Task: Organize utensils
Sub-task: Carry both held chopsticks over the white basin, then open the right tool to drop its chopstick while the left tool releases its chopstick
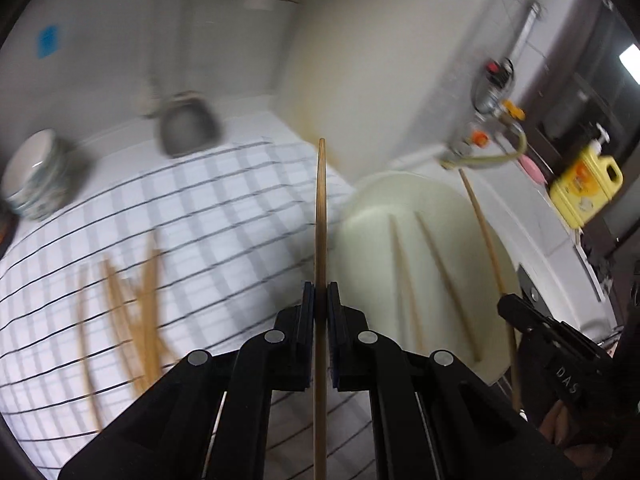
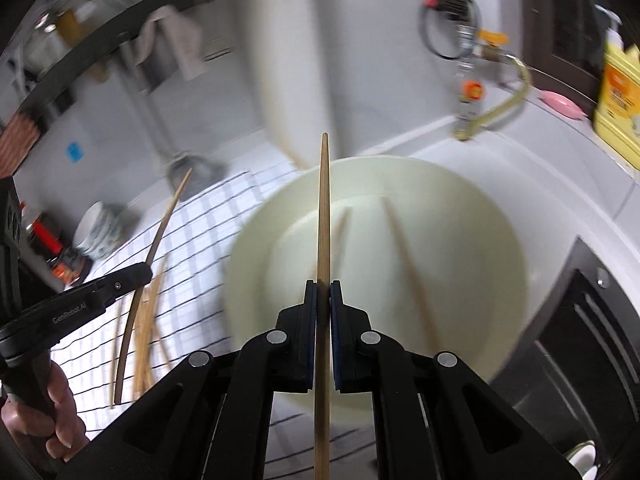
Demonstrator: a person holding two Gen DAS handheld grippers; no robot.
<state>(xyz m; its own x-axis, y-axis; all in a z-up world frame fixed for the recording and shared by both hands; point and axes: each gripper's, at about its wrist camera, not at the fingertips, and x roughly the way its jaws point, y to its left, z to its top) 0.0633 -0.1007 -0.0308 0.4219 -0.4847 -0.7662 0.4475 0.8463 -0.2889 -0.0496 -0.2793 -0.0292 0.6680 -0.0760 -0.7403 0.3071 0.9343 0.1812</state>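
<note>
Left gripper [image 1: 321, 296] jaws clamped on a long wooden chopstick [image 1: 321, 208]; right gripper [image 2: 323, 294] likewise on a second wooden chopstick [image 2: 324, 200], over a round cream plastic basin [image 2: 460, 280] w/ two loose chopsticks [image 2: 408, 268] inside. Left of jaws: white black-checked cloth [image 1: 192, 216], more chopsticks piled [image 1: 140, 320]. Beyond: stacked bowls [image 1: 32, 176], white wall. Right: sink edge, yellow detergent bottle [image 1: 586, 184].

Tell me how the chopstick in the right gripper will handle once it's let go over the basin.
The chopstick looks stiff: straight beyond the right hand-held gripper. Thin wood, so probably light. Likely rolls or slides on the smooth cream basin.
</note>
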